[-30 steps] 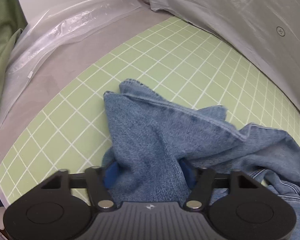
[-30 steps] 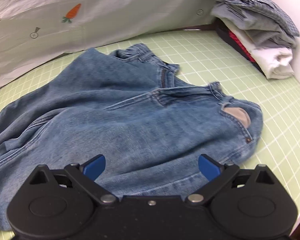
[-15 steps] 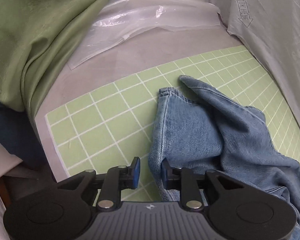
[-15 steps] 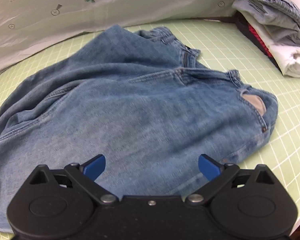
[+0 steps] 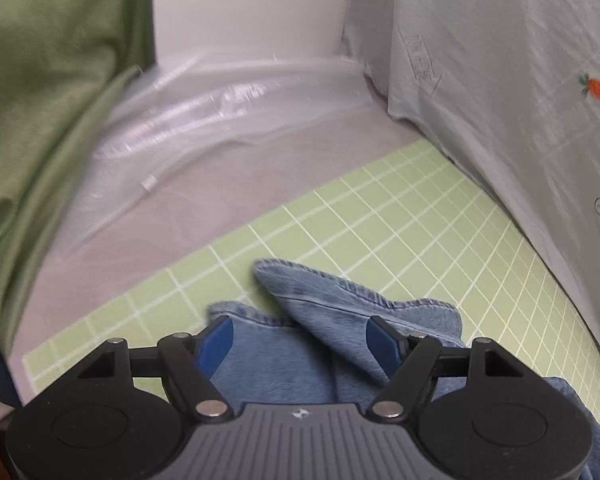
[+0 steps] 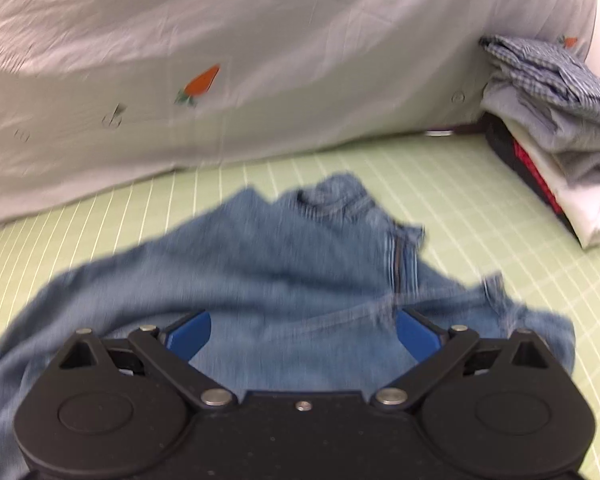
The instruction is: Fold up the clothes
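Observation:
A pair of blue jeans [image 6: 284, 276] lies crumpled on the green grid mat [image 6: 480, 208]. In the left wrist view the leg hems [image 5: 340, 300] lie on the mat [image 5: 400, 216] near its left end. My left gripper [image 5: 300, 340] is open, its blue pads on either side of the leg cloth, holding nothing. My right gripper [image 6: 302, 330] is open over the upper part of the jeans, near the waistband and fly; this view is blurred by motion.
A stack of folded clothes [image 6: 560, 120] stands at the mat's far right. A pale sheet with carrot prints [image 6: 220, 60] hangs behind the mat. Clear plastic film [image 5: 204, 120] and a green cloth [image 5: 48, 92] lie past the mat's left end.
My left gripper shut on the jeans leg hem half a second ago, then opened and let go. My right gripper stayed open and moved over the jeans.

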